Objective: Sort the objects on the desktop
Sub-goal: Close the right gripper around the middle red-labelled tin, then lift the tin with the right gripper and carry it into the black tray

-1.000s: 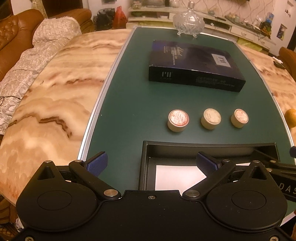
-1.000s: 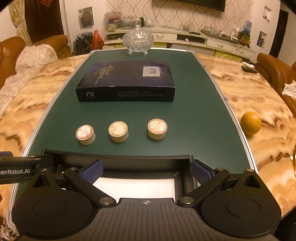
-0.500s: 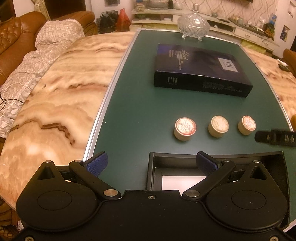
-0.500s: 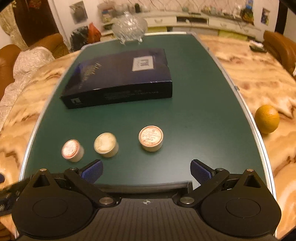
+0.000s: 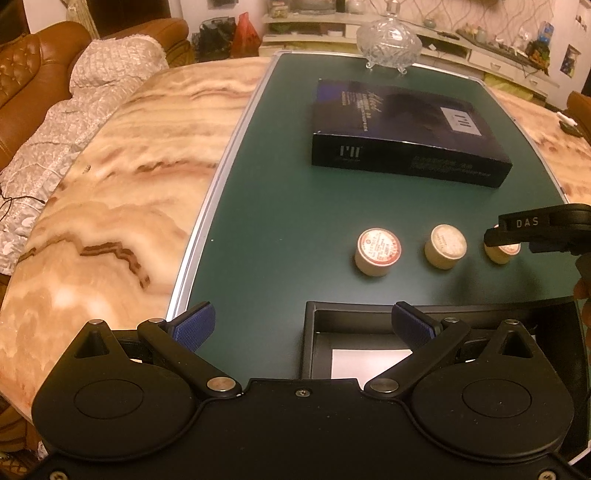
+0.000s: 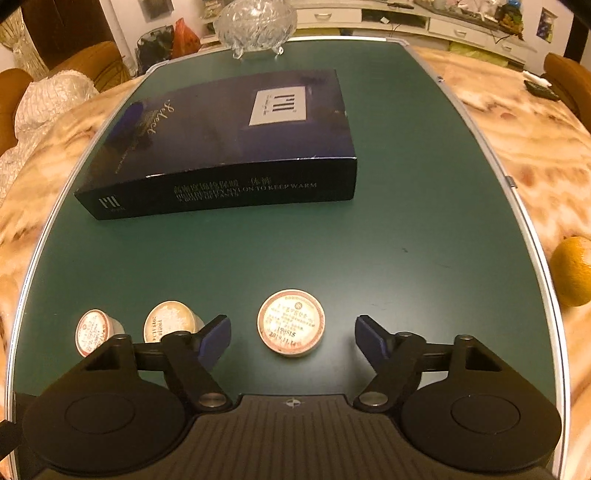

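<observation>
Three small round cream tubs with printed lids stand in a row on the green mat (image 6: pixel 406 229). My right gripper (image 6: pixel 291 331) straddles the rightmost tub (image 6: pixel 291 323); its jaws are closing, with a gap left between each blue pad and the tub. The middle tub (image 6: pixel 168 325) and the left tub (image 6: pixel 92 330) sit partly behind its left finger. In the left wrist view the same tubs (image 5: pixel 376 251) (image 5: pixel 445 245) (image 5: pixel 502 254) show, a black finger (image 5: pixel 535 229) of the right gripper covering the last. My left gripper (image 5: pixel 303 322) hangs open over the near-left corner of the black tray (image 5: pixel 308 343), holding nothing.
A flat dark blue box (image 6: pixel 229 136) lies across the mat behind the tubs. A cut-glass lidded bowl (image 6: pixel 255 22) stands at the far end. An orange (image 6: pixel 574 271) rests on the marble table to the right. A white sheet (image 5: pixel 369 363) lines the tray.
My right gripper moved forward and down from above the tray to the rightmost tub, and its jaws narrowed around it. The left gripper stayed almost where it was.
</observation>
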### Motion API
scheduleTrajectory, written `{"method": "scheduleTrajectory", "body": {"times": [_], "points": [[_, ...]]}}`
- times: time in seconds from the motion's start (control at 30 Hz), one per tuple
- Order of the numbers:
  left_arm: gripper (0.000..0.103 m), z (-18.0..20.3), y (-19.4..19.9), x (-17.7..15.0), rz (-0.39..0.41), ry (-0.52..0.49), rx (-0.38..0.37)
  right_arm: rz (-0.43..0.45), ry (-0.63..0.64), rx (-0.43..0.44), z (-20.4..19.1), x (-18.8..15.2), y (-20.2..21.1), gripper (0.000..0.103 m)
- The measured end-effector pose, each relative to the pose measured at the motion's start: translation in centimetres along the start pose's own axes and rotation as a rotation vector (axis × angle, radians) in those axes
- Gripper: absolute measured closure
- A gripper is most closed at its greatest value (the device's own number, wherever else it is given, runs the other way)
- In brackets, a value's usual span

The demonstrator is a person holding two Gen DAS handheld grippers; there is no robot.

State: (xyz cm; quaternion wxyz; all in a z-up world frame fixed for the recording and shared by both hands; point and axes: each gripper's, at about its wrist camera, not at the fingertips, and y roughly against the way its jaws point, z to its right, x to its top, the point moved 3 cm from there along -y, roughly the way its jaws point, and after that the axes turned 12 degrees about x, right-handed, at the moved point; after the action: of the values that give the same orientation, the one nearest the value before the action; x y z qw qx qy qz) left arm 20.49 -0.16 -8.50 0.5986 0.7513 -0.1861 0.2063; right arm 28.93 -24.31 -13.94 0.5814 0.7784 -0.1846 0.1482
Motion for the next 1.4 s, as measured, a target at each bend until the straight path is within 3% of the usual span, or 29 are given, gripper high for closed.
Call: {"method": "scheduleTrajectory", "body": {"times": [0.47, 0.87, 1.17, 1.4], "points": [[0.000, 0.4, -0.2, -0.5, -0.003, -0.022, -0.002, -0.008, 0.005, -0.002, -0.1, 0.3, -0.8, 0.058], [0.000, 0.3, 0.2, -0.8, 0.001, -0.027, 0.002, 0.012, -0.003, 0.010, -0.1, 0.2, 0.5, 0.058], [0.000, -0.4, 2.3, -1.2, 0.024, -0.017, -0.004, 0.051, 0.002, 0.035, -1.4, -1.8, 5.7, 0.058], [0.000, -1.6, 4.7, -1.9, 0.049, 0.000, -0.015, 0.054, 0.024, 0.041, -2.4, -5.5, 9.8, 0.058]]}}
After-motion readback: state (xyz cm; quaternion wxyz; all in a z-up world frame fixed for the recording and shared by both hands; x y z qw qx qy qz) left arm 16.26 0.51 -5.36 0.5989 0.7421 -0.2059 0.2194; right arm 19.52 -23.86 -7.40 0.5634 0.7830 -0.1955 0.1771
